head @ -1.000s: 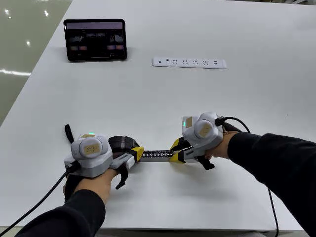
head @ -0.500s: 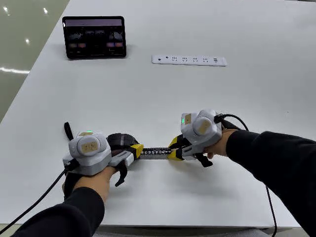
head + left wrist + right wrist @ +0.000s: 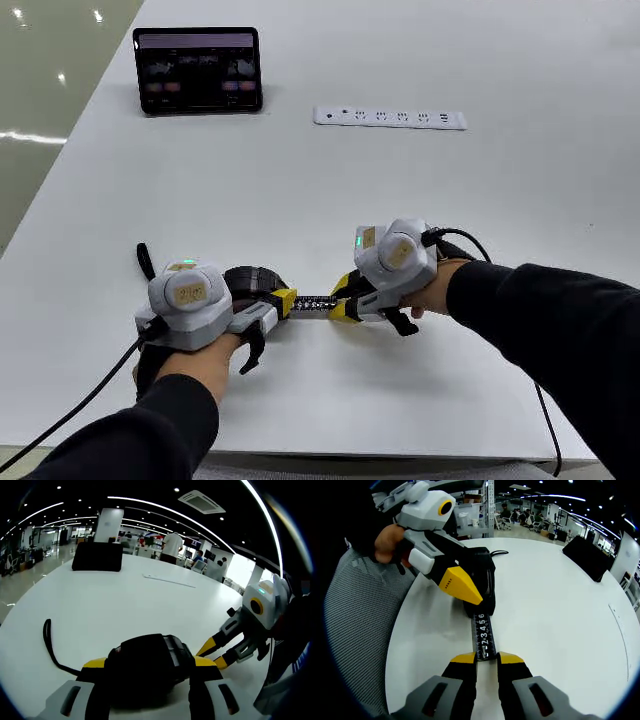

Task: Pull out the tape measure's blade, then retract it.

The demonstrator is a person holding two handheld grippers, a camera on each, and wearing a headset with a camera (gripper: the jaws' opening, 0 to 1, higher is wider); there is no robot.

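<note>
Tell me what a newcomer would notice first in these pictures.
Near the white table's front edge, the left gripper clamps the black tape measure while the right gripper pinches its blade, a short stretch drawn out between them. Farther back, a dark tablet stands left and a white power strip lies mid-table.

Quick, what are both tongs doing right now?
Left tongs: shut on the tape measure.
Right tongs: shut on the blade.
</note>
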